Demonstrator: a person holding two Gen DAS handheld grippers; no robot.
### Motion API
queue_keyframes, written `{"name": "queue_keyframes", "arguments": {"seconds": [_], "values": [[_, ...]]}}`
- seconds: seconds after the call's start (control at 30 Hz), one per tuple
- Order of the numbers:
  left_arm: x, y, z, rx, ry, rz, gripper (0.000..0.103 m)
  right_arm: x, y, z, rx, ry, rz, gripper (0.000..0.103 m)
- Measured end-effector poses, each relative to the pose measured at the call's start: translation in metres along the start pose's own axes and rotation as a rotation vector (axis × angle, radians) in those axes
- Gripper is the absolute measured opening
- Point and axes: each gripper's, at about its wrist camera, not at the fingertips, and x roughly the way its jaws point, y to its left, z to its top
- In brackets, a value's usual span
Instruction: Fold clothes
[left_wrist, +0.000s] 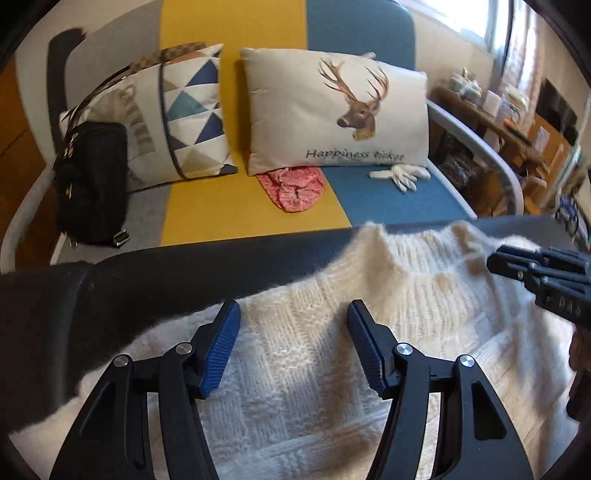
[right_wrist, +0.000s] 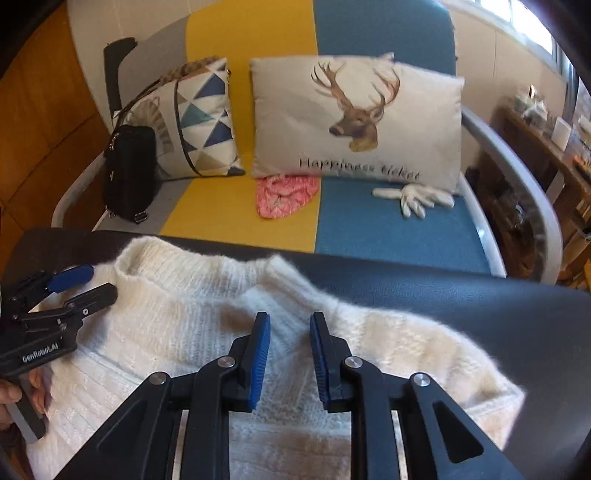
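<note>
A cream knitted sweater (left_wrist: 303, 354) lies spread on a dark table (left_wrist: 147, 273), its ribbed collar toward the far edge. It also shows in the right wrist view (right_wrist: 177, 317). My left gripper (left_wrist: 293, 314) is open and empty, hovering over the sweater's left shoulder area; it also appears at the left of the right wrist view (right_wrist: 99, 284). My right gripper (right_wrist: 290, 325) hovers over the sweater just right of the collar, jaws partly open with a narrow gap and nothing between them. It also shows at the right of the left wrist view (left_wrist: 495, 258).
Beyond the table stands a grey, yellow and blue sofa (left_wrist: 229, 206) with a deer cushion (left_wrist: 332, 110), a triangle-pattern cushion (left_wrist: 192, 110), a black bag (left_wrist: 92, 184), a pink cloth (left_wrist: 291, 188) and white gloves (left_wrist: 402, 175). A cluttered wooden shelf (left_wrist: 517, 122) is at the right.
</note>
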Motion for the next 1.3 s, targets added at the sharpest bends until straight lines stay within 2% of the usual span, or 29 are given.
{"name": "queue_keyframes", "arguments": {"seconds": [0.1, 0.13, 0.23, 0.27, 0.33, 0.43, 0.53, 0.6, 0.67, 0.7, 0.77, 0.83, 0.9, 0.97, 1.03, 1.1, 1.17, 1.3], "values": [[-0.017, -0.006, 0.003, -0.014, -0.076, -0.038, 0.064, -0.006, 0.017, 0.004, -0.050, -0.043, 0.050, 0.021], [-0.013, -0.010, 0.006, -0.001, -0.063, -0.036, 0.064, -0.005, 0.024, 0.007, -0.077, -0.051, 0.050, 0.022], [0.014, -0.017, 0.014, 0.000, 0.030, 0.016, 0.064, 0.029, 0.033, 0.014, -0.119, 0.032, -0.133, 0.022], [0.021, -0.015, 0.015, -0.017, 0.049, 0.029, 0.064, 0.036, 0.031, 0.014, -0.120, 0.027, -0.148, 0.022], [0.019, -0.009, 0.015, -0.044, 0.034, 0.068, 0.065, 0.033, 0.027, 0.017, -0.088, 0.024, -0.129, 0.022], [0.003, 0.008, 0.008, -0.109, 0.002, 0.095, 0.065, 0.007, 0.031, 0.015, -0.077, -0.041, -0.066, 0.023], [-0.016, 0.020, -0.003, -0.151, -0.040, 0.065, 0.065, -0.010, 0.045, 0.002, -0.136, -0.035, 0.014, 0.023], [-0.017, 0.016, -0.009, -0.114, -0.039, 0.062, 0.065, -0.004, 0.045, -0.007, -0.151, 0.011, -0.042, 0.023], [0.001, 0.011, -0.011, -0.060, 0.022, 0.137, 0.065, 0.017, 0.035, -0.013, -0.143, 0.081, -0.134, 0.023], [0.006, 0.013, -0.012, -0.061, 0.036, 0.135, 0.065, 0.013, 0.030, -0.012, -0.114, 0.042, -0.111, 0.023], [-0.001, 0.015, -0.013, -0.064, 0.019, 0.142, 0.066, 0.003, 0.022, -0.010, -0.046, 0.038, -0.092, 0.023], [-0.022, 0.021, -0.017, -0.133, -0.012, 0.063, 0.066, -0.023, 0.022, -0.015, -0.010, -0.032, -0.046, 0.023], [-0.044, 0.027, -0.024, -0.185, -0.029, 0.017, 0.066, -0.046, 0.033, -0.031, -0.024, -0.053, 0.043, 0.023], [-0.072, 0.038, -0.039, -0.269, -0.056, -0.063, 0.066, -0.068, 0.047, -0.054, -0.029, -0.071, 0.117, 0.025], [-0.099, 0.057, -0.066, -0.348, -0.071, -0.075, 0.066, -0.081, 0.063, -0.080, -0.052, -0.051, 0.156, 0.025], [-0.129, 0.083, -0.102, -0.440, -0.088, -0.108, 0.066, -0.092, 0.073, -0.110, -0.054, -0.027, 0.158, 0.025], [-0.163, 0.123, -0.144, -0.531, -0.105, -0.088, 0.066, -0.101, 0.080, -0.139, -0.058, 0.007, 0.183, 0.025], [-0.224, 0.197, -0.233, -0.700, -0.140, -0.010, 0.067, -0.119, 0.092, -0.181, -0.069, 0.041, 0.140, 0.025]]}}
